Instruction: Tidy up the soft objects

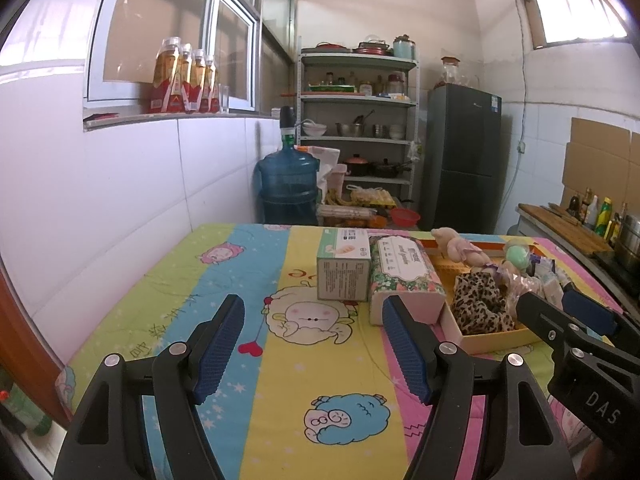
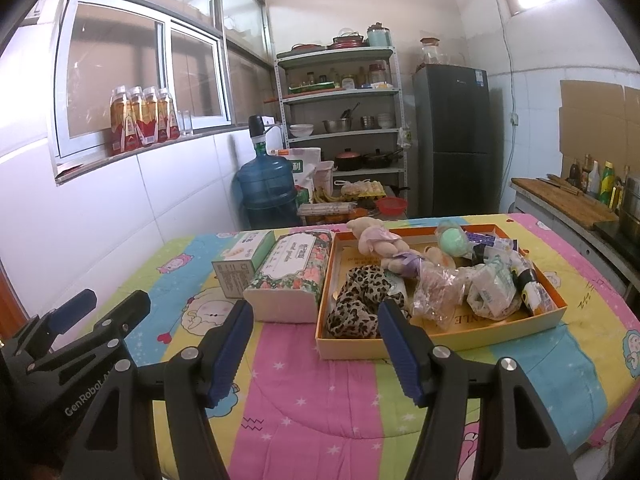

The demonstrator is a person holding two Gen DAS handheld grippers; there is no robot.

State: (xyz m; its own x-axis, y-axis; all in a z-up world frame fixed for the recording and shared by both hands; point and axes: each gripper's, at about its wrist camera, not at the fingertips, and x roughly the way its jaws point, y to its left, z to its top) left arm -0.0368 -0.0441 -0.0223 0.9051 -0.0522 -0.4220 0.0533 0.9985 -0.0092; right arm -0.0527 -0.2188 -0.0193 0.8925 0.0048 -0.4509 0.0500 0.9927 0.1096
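An orange-rimmed shallow box (image 2: pixel 440 342) sits on the quilt-covered table. It holds a leopard-print cloth (image 2: pixel 356 304), a plush doll (image 2: pixel 380 242), a green ball (image 2: pixel 452 240), plastic-wrapped packets (image 2: pixel 492 290) and a clear bag (image 2: pixel 436 292). A floral tissue pack (image 2: pixel 290 276) and a green-white carton (image 2: pixel 240 262) stand left of the box. My right gripper (image 2: pixel 314 350) is open and empty, just in front of the box. My left gripper (image 1: pixel 314 346) is open and empty, over the quilt, in front of the carton (image 1: pixel 344 266) and tissue pack (image 1: pixel 402 278). The box (image 1: pixel 496 338) lies to its right.
A tiled wall runs along the table's left side. Behind the table stand a blue water jug (image 2: pixel 266 190), a metal shelf with cookware (image 2: pixel 344 120) and a dark fridge (image 2: pixel 454 140). A counter with bottles (image 2: pixel 580 196) is at the right.
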